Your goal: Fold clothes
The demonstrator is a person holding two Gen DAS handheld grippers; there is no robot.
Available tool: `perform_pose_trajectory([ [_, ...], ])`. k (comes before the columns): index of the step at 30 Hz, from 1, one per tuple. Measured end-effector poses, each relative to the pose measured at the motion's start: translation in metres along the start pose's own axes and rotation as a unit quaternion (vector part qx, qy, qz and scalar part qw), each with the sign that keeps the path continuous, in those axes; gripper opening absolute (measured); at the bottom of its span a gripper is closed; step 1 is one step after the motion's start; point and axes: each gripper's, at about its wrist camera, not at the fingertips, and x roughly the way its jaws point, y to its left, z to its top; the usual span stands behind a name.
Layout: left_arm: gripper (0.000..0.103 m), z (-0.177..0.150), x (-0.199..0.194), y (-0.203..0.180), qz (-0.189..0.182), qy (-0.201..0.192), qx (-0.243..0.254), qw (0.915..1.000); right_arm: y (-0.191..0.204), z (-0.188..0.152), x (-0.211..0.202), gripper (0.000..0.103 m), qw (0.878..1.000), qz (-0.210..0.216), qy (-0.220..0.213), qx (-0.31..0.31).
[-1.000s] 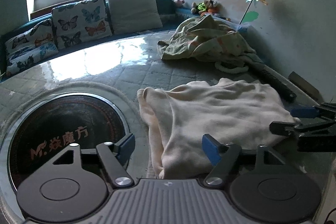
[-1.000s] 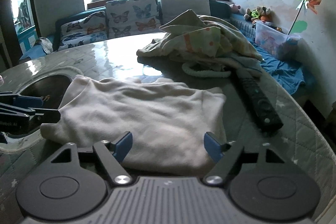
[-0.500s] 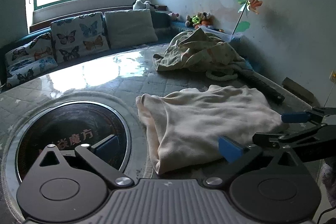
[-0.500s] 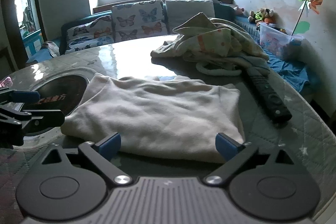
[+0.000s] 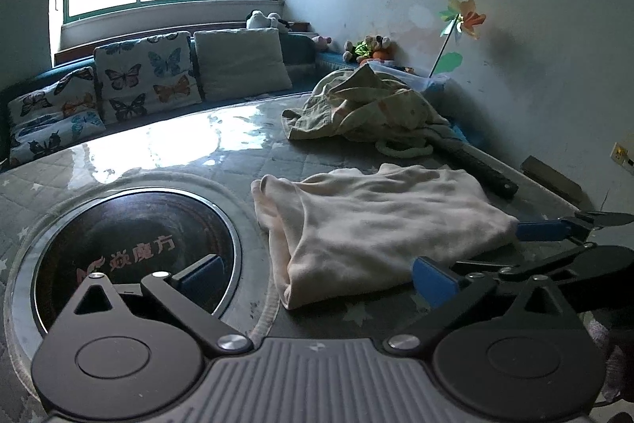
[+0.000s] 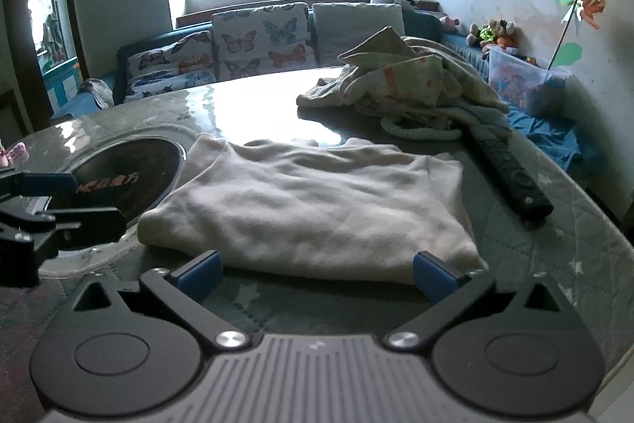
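Observation:
A cream garment (image 5: 372, 224) lies folded flat on the quilted round table; it also shows in the right wrist view (image 6: 317, 209). My left gripper (image 5: 317, 278) is open and empty, just short of the garment's near left corner. My right gripper (image 6: 317, 274) is open and empty, its blue pads (image 6: 434, 280) just short of the garment's near edge. Each gripper shows in the other's view: the right one at the garment's right edge (image 5: 554, 244), the left one at its left corner (image 6: 51, 201).
A crumpled pile of pale printed clothes (image 5: 368, 106) with a white rope lies at the table's far side. A long black remote (image 6: 507, 173) lies right of the garment. A round dark glass hob (image 5: 134, 252) is set into the table on the left. Cushions (image 5: 146, 78) line the bench behind.
Both grippers have opened wider and drawn back a little from the garment, which lies still on the table.

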Motion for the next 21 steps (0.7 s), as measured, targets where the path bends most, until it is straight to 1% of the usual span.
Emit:
perform_pose_trajectory([
  [5,0.103,-0.005,-0.007,-0.003,-0.001,0.0,-0.001,1.0,0.008,-0.006,-0.005,0.103,1.0,-0.008,0.003,-0.001],
  [13,0.103,-0.014,-0.015,-0.01,0.0,0.012,0.01,0.9999,0.024,-0.014,-0.013,0.103,1.0,-0.019,0.002,-0.005],
  [21,0.103,-0.024,-0.021,-0.007,0.008,0.021,-0.004,0.9997,0.029,-0.02,-0.016,0.103,1.0,-0.027,0.002,0.007],
])
